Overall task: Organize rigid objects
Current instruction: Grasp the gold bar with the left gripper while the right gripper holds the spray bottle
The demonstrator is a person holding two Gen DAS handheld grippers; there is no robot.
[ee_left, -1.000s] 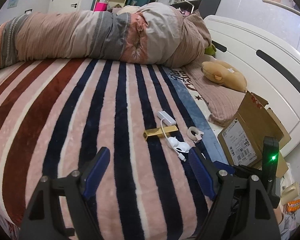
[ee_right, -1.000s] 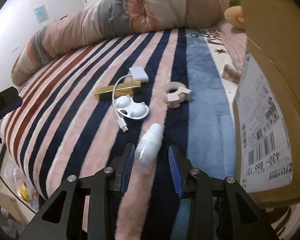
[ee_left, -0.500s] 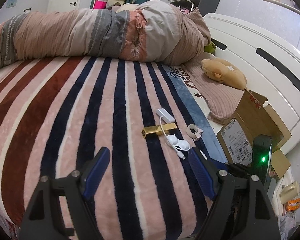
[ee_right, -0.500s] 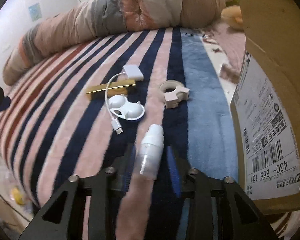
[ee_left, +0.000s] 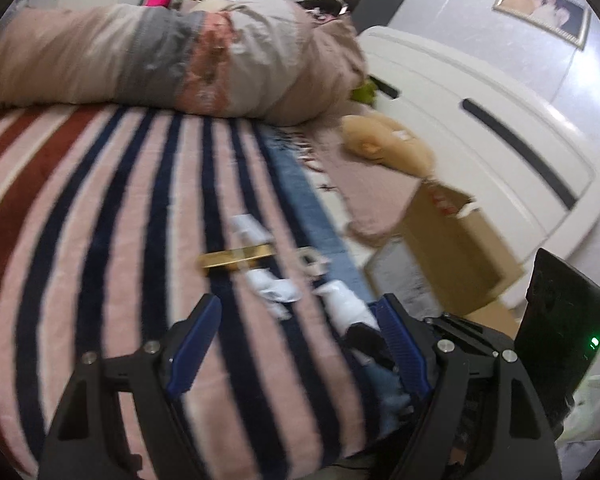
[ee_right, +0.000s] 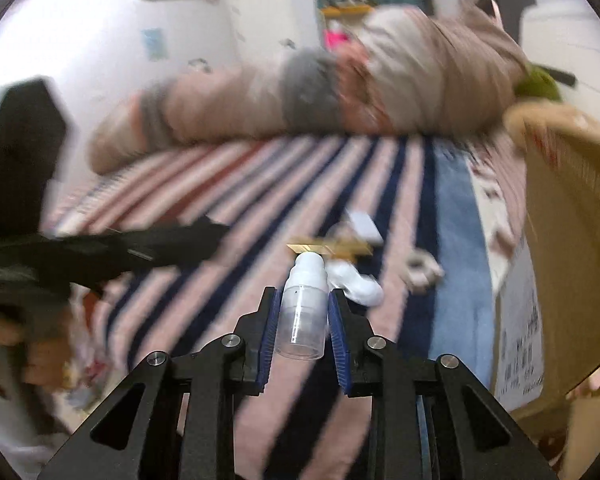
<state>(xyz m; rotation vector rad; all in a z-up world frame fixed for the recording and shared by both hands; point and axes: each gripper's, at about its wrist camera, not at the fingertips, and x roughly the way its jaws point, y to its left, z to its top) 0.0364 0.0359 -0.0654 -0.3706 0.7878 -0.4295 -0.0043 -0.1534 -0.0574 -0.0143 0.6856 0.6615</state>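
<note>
Your right gripper jaws are clamping the bottle mid-body, holding it above the bed. Your left gripper is hanging with its jaws wide, gripping nothing. You're probably heading for the box on the right, so keep the squeeze steady; that smooth plastic looks slippy, and come in over the rim, not into the flap. Counting what's lying on the blanket: one gold bar, one white adapter, one white case, one tape roll. It's blurry, so I could be missing something.
</note>
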